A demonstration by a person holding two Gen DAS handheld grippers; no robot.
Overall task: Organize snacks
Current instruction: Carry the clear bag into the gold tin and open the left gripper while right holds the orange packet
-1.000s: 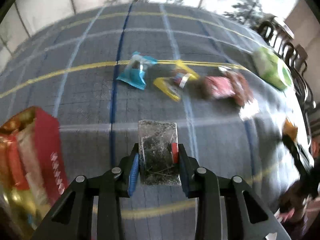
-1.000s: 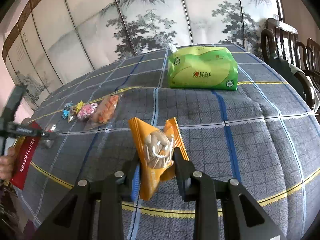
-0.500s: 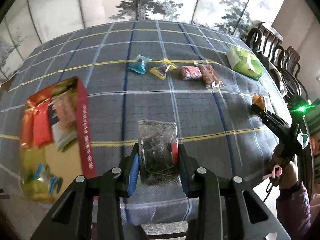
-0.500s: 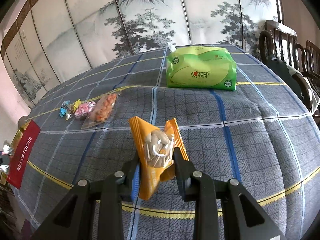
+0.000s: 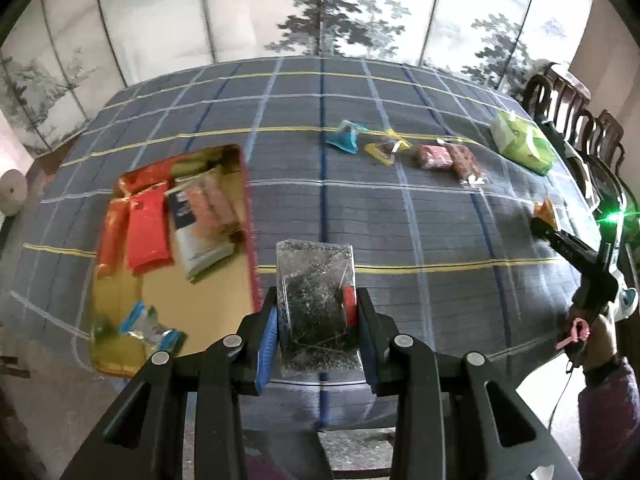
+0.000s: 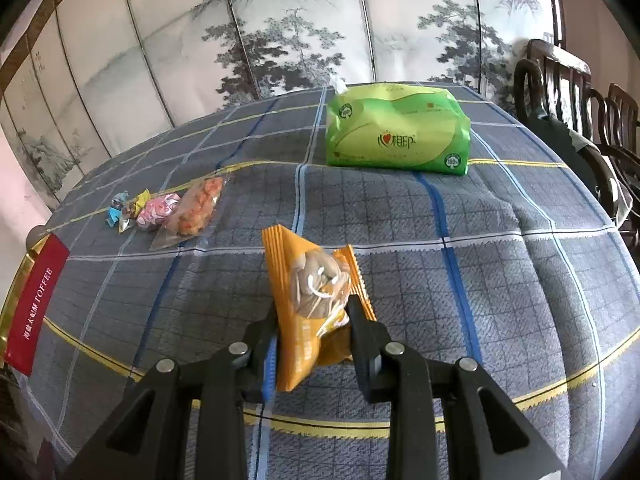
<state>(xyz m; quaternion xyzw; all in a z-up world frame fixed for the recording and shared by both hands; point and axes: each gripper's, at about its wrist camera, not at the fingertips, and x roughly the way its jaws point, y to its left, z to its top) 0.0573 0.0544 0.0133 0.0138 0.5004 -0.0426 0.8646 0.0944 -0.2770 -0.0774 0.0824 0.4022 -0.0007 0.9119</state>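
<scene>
You are gripping a clear packet of dark bits (image 5: 318, 304) in your left gripper (image 5: 318, 322), its pads pressing the packet's two sides so that its long axis is running straight out along the fingers. The relation that matters — the open toffee box (image 5: 244, 216) is lying to the left of those fingers, by the table's left edge, its red wall just beside the packet in the left wrist view and its long side running away from you. The packet is hanging nearer the table's near edge than the box's middle, so I'd judge you need to swing left and forward.

Your right gripper (image 6: 312, 320) is clamping an orange wrapped snack (image 6: 316, 300) well toward the right edge — the left hand is plainly the nearer to the box.
</scene>
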